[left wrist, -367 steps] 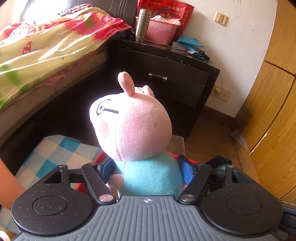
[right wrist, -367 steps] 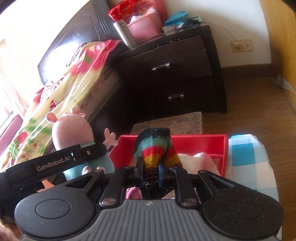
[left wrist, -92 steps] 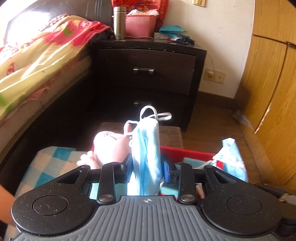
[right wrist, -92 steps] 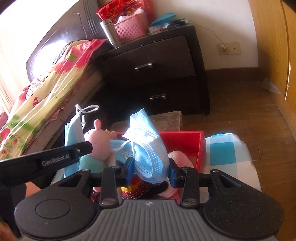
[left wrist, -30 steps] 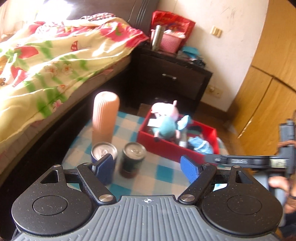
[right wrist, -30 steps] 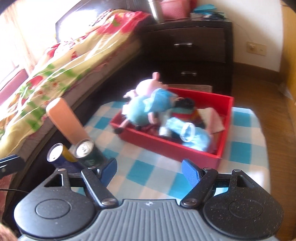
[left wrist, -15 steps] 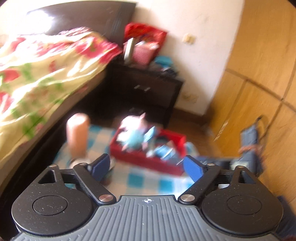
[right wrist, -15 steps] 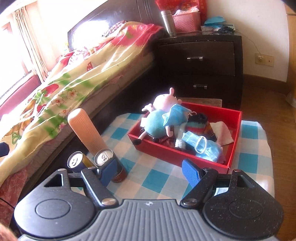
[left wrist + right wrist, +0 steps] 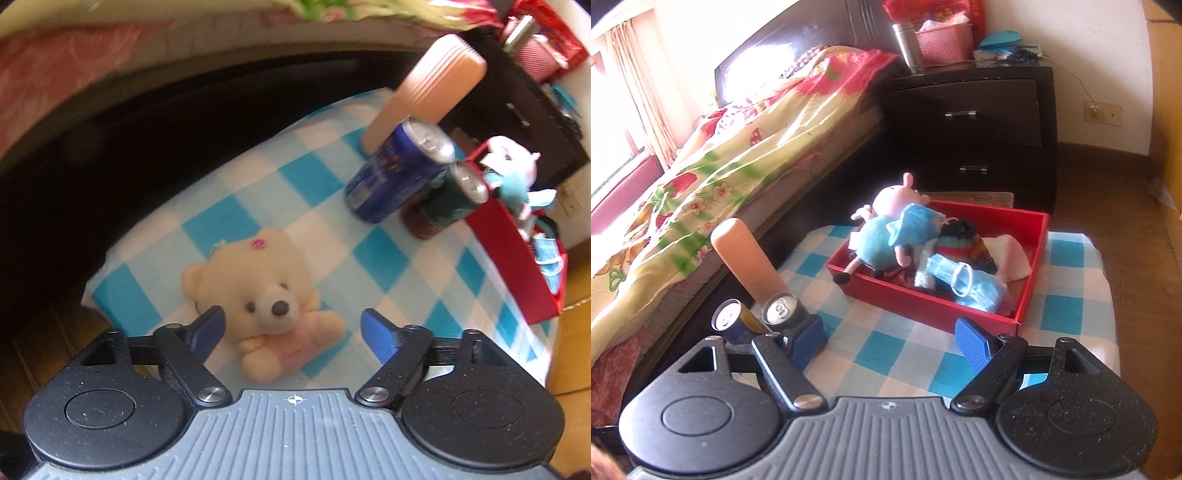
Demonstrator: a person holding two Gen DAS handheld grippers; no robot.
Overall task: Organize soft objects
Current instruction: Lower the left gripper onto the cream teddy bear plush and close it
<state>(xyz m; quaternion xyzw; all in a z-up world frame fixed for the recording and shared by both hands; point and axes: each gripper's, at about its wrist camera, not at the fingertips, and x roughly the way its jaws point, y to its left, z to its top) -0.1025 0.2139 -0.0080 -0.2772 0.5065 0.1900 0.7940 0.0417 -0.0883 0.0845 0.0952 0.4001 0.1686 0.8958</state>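
Note:
A cream teddy bear (image 9: 266,291) in a pink top lies on the blue checked cloth (image 9: 280,192) near its corner. My left gripper (image 9: 293,330) is open and hovers just above it, fingers to either side of its body. The red box (image 9: 1030,254) holds a pink pig plush (image 9: 886,221), blue face masks (image 9: 975,288), a striped knitted item (image 9: 964,247) and a pink cloth (image 9: 1008,254). The box also shows in the left wrist view (image 9: 517,258). My right gripper (image 9: 890,341) is open and empty, in front of the box above the cloth.
A tall ribbed peach bottle (image 9: 746,254) and two drink cans (image 9: 779,306) stand on the cloth left of the box. The bed (image 9: 720,166) runs along the left. A dark nightstand (image 9: 971,125) stands behind the box. Wooden floor lies to the right.
My left gripper has swung down and left from a far view of the room to just over the teddy bear. My right gripper has barely moved, staying open.

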